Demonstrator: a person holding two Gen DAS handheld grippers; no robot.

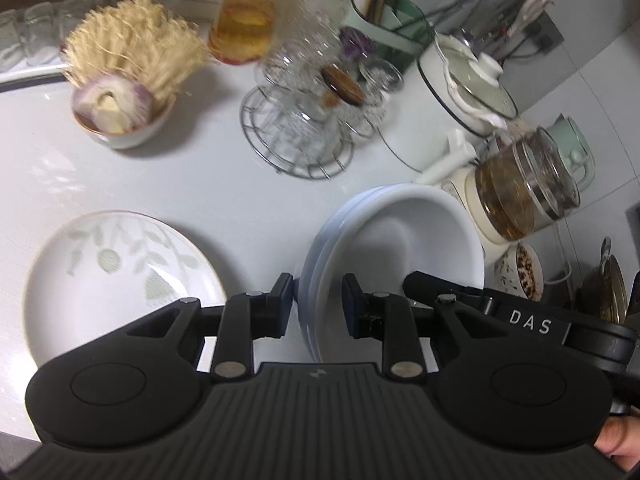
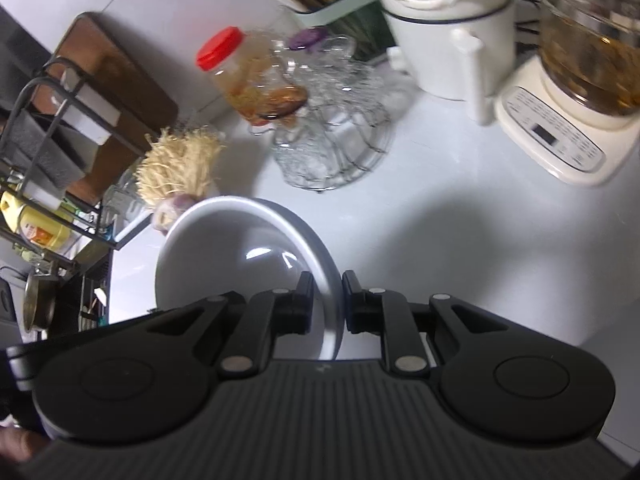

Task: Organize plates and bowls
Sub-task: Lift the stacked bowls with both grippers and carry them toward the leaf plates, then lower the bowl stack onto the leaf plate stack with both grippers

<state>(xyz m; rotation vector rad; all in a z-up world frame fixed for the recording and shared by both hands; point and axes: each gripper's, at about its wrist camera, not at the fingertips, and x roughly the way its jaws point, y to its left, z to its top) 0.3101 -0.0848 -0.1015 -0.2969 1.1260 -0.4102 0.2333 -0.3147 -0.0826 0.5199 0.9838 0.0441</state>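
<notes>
A stack of white bowls (image 1: 400, 240) is held tilted above the white counter. My left gripper (image 1: 318, 300) is shut on the stack's near rim. My right gripper (image 2: 328, 300) is shut on the opposite rim of the same white bowls (image 2: 240, 248); its fingers (image 1: 440, 292) show at the stack's right side in the left wrist view. A flat white plate with a green leaf pattern (image 1: 116, 276) lies on the counter to the left of the stack.
Behind stand a small bowl with onion and dried roots (image 1: 120, 120), a wire rack of glassware (image 1: 304, 128), a red-lidded jar (image 1: 248, 12), a white pot (image 1: 460, 92), a glass kettle on a base (image 1: 520, 192) and a utensil holder (image 1: 384, 20). A dish rack (image 2: 52, 152) is at left.
</notes>
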